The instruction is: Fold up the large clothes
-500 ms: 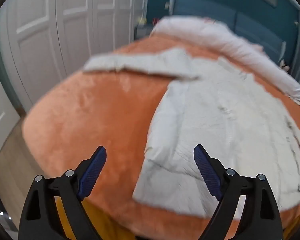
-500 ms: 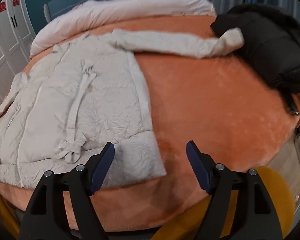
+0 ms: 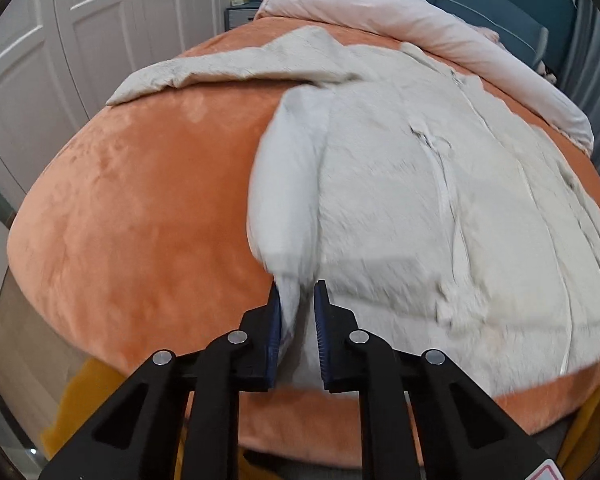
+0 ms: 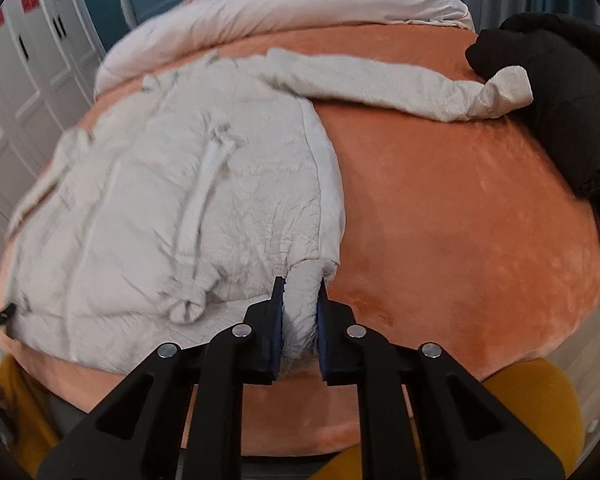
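A large cream padded coat (image 3: 420,200) lies spread on an orange bed cover, sleeves stretched out to both sides. My left gripper (image 3: 297,312) is shut on the coat's near left hem corner, which bunches up between the blue pads. The coat shows in the right wrist view (image 4: 179,200) too, with a tied belt down its middle. My right gripper (image 4: 300,304) is shut on the near right hem corner, fabric pinched between its pads. The right sleeve (image 4: 400,88) reaches to a black garment.
The orange bed cover (image 3: 139,200) falls away at the near edge. A pale pink duvet (image 3: 420,28) is rolled along the head end. A black coat (image 4: 560,100) lies at the bed's right side. White wardrobe doors (image 3: 79,40) stand at left.
Both grippers have moved forward and down to the coat's hem and closed from open onto its two near corners. The hem is lifted and bunched at each grip.
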{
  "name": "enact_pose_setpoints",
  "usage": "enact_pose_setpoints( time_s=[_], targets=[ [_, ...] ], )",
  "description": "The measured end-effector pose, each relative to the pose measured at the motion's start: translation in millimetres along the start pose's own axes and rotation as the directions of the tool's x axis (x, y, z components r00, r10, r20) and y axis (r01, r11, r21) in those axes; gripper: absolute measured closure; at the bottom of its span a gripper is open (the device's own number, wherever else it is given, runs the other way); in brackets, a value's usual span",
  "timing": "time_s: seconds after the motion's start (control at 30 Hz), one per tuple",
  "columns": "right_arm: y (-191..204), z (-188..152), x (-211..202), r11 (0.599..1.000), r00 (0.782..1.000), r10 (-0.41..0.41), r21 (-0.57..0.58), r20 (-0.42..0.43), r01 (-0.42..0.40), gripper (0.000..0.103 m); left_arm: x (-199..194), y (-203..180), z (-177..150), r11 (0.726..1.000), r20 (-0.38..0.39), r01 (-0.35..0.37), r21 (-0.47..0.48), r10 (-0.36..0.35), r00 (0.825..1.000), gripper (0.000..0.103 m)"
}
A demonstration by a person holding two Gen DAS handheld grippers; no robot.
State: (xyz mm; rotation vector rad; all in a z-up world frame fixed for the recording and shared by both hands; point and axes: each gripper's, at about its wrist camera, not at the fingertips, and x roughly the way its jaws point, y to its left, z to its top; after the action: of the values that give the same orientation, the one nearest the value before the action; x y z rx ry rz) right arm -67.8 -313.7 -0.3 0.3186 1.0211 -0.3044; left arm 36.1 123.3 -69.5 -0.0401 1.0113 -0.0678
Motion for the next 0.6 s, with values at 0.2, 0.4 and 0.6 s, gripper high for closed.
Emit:
enact_pose_setpoints(
  time_s=[0.2, 0.4, 0.6],
  targets=[
    [4, 1, 14, 0.999, 0.999, -0.048, -0.017, 0.011, 0.048, 0.091, -11, -15, -12, 0.999, 0.007, -0.015, 0.045, 0.014, 1.0, 0.091],
    [-5, 5, 0, 1.0, 0.998, 0.006, 0.015, 0.066, -0.007, 0.08, -31, -20, -9, 0.999, 0.033, -0.038, 0.038, 0.037, 0.999, 0.091],
    [-49, 41, -47, 0.99, 0.972, -0.008, 0.14, 0.236, -0.026, 0.044, -70, -20, 29, 0.999, 0.164, -0.046, 0.006, 0.044, 0.986, 0.069]
  ],
)
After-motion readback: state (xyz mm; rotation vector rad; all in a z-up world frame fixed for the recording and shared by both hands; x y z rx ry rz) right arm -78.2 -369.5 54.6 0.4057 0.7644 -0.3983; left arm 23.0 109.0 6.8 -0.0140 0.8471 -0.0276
